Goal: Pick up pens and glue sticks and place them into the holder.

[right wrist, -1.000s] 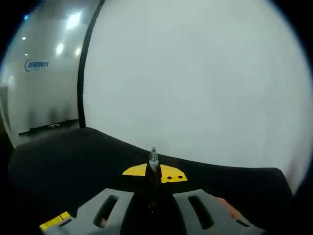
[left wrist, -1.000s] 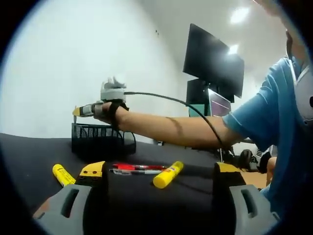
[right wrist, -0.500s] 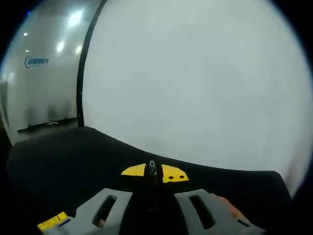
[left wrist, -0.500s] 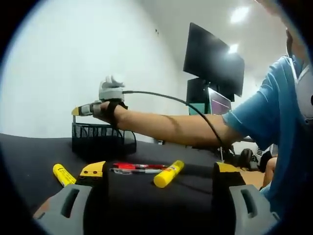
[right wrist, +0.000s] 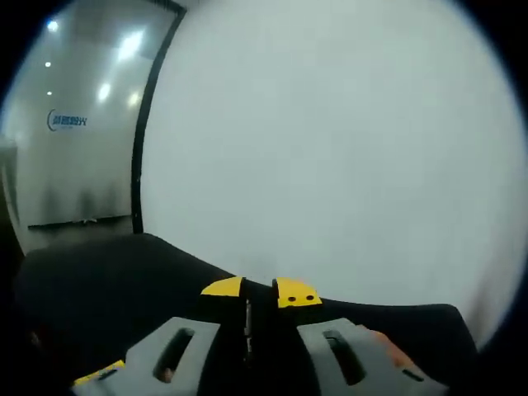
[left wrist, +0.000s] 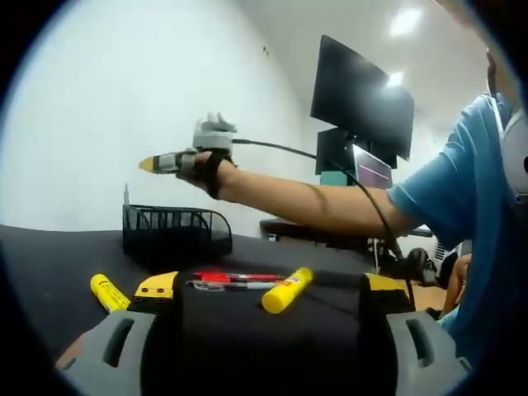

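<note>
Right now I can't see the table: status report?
Left claw open, low over table. Right claw raised beyond the holder; jaws nearly closed. Two glue sticks, pens left on table. Nothing blocking.

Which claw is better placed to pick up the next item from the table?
Left. The left claw is open and low, facing the nearest glue stick and red pen; the right claw is up in the air.

Two yellow glue sticks, one at lower left (left wrist: pixel 104 292) and one at lower centre (left wrist: pixel 285 290); two pens side by side between them, one red (left wrist: pixel 235 278), one clear (left wrist: pixel 227 286); one black mesh holder (left wrist: pixel 175 233); two dark monitors, upper right (left wrist: pixel 361 104)
</note>
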### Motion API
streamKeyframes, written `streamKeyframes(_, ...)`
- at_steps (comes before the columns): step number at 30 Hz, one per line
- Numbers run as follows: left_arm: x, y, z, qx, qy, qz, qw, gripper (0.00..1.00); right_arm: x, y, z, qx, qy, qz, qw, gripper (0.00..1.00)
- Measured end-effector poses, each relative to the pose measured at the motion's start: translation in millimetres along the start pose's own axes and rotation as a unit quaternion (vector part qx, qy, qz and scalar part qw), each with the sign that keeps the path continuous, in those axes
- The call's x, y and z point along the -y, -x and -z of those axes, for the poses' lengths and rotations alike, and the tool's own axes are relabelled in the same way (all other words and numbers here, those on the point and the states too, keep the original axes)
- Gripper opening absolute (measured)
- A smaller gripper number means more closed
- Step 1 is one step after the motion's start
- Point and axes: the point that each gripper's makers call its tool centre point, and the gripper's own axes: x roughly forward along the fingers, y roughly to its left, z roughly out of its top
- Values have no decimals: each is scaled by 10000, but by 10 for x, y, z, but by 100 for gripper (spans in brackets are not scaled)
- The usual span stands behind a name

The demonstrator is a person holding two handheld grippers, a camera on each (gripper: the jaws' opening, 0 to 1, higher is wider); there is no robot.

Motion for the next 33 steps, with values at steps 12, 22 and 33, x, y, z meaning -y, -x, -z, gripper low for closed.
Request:
streamKeyframes(12, -86, 10, -20, 78, 138, -169, 9997, 84, -35, 606, -404, 476, 107, -276, 9984, 12)
streamKeyframes(22, -106, -2, -5, 76, 233, -189, 9995, 84, -160, 1221, -596, 765, 315, -545, 9951, 20)
streamKeyframes(33, -89, -7, -42, 216, 375, -134, 9990, 92, -456, 1651, -404, 18, 1207, -1168, 9858, 25)
